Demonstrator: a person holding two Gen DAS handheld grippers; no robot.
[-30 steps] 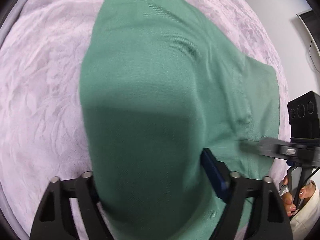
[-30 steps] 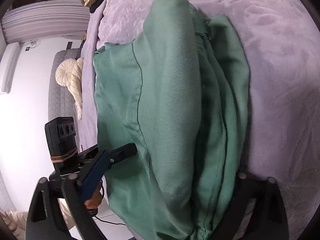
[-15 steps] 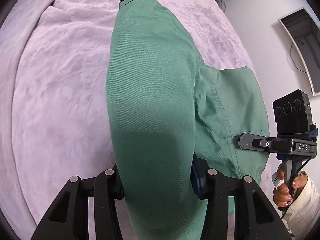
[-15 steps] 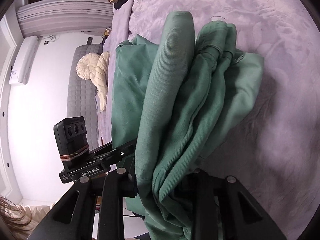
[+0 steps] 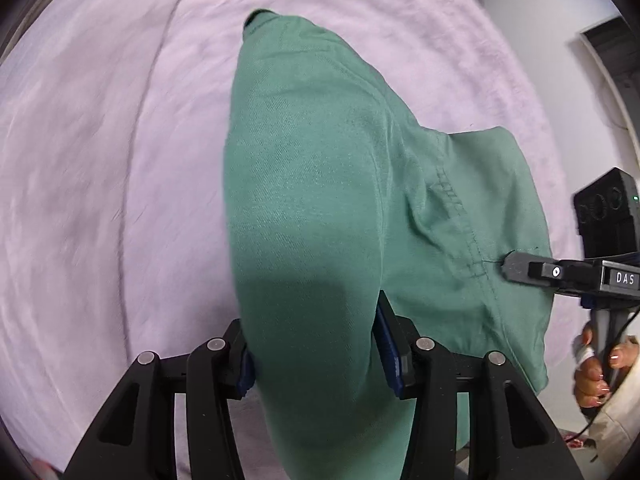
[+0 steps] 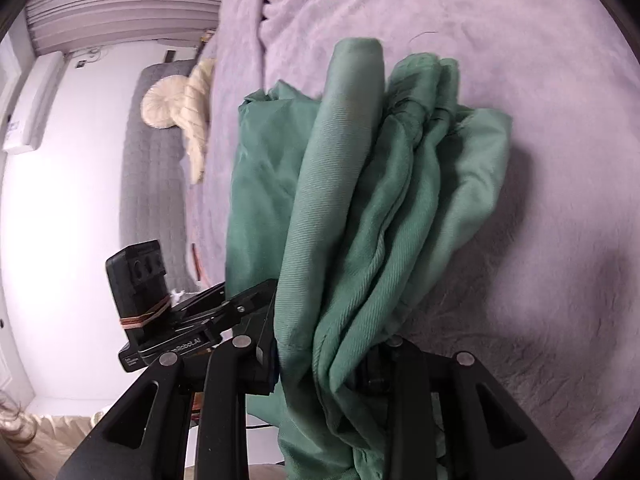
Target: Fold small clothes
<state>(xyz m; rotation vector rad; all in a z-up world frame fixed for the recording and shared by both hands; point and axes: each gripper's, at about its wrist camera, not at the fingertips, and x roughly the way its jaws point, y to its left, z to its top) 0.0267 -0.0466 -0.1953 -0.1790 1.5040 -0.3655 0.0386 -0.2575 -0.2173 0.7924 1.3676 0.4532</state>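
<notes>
A green garment point(image 5: 320, 200) lies partly raised over a lilac bed cover point(image 5: 100, 160), folded into a long ridge. My left gripper point(image 5: 316, 352) is shut on the near end of that ridge, its blue pads pressing both sides. At the garment's right hem, the right gripper point(image 5: 510, 267) pinches the edge. In the right wrist view the garment point(image 6: 360, 200) hangs in bunched folds between the fingers of my right gripper point(image 6: 324, 360); its jaws are opening slightly with cloth still pressed between them. The left gripper point(image 6: 248, 296) shows at the garment's left edge.
The bed cover point(image 6: 520, 40) spreads around the garment. A cream cushion point(image 6: 168, 108) rests on a grey sofa point(image 6: 148, 184) beyond the bed's left side. A person's hand point(image 5: 596, 376) holds the right gripper's handle. A dark screen point(image 5: 612, 48) stands by the white wall.
Both grippers went from wide open around the cloth to closed on it. The garment has been drawn together into a narrower bunch and carried across the bed, baring more cover.
</notes>
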